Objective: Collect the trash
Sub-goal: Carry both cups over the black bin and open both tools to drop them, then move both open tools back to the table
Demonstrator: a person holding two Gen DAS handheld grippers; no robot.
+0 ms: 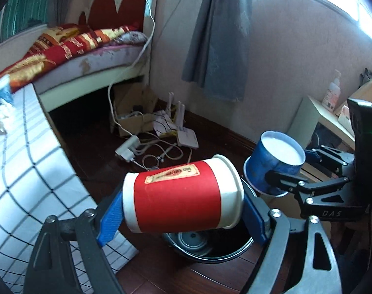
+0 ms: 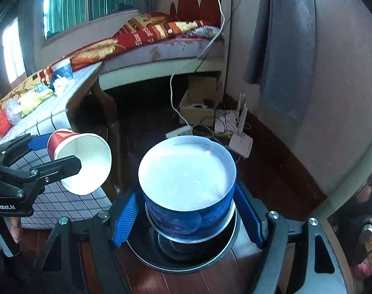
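My left gripper (image 1: 183, 216) is shut on a red and white paper cup (image 1: 181, 196), held sideways over a round black trash bin (image 1: 225, 252) on the floor. The cup also shows in the right wrist view (image 2: 82, 160). My right gripper (image 2: 186, 218) is shut on a blue paper cup (image 2: 188, 191), open end tilted toward the camera, just above the same bin (image 2: 183, 257). In the left wrist view the blue cup (image 1: 274, 164) hangs to the right of the red one. More trash lies on the checked table: another blue cup (image 2: 63, 69) and crumpled wrappers (image 2: 34, 99).
A table with a checked cloth (image 1: 27, 171) stands left of the bin. A bed (image 1: 88, 56) is behind it. A cardboard box (image 1: 134, 112), routers and tangled cables (image 1: 161, 147) lie on the dark wood floor by the wall. A shelf with a bottle (image 1: 331, 93) is at right.
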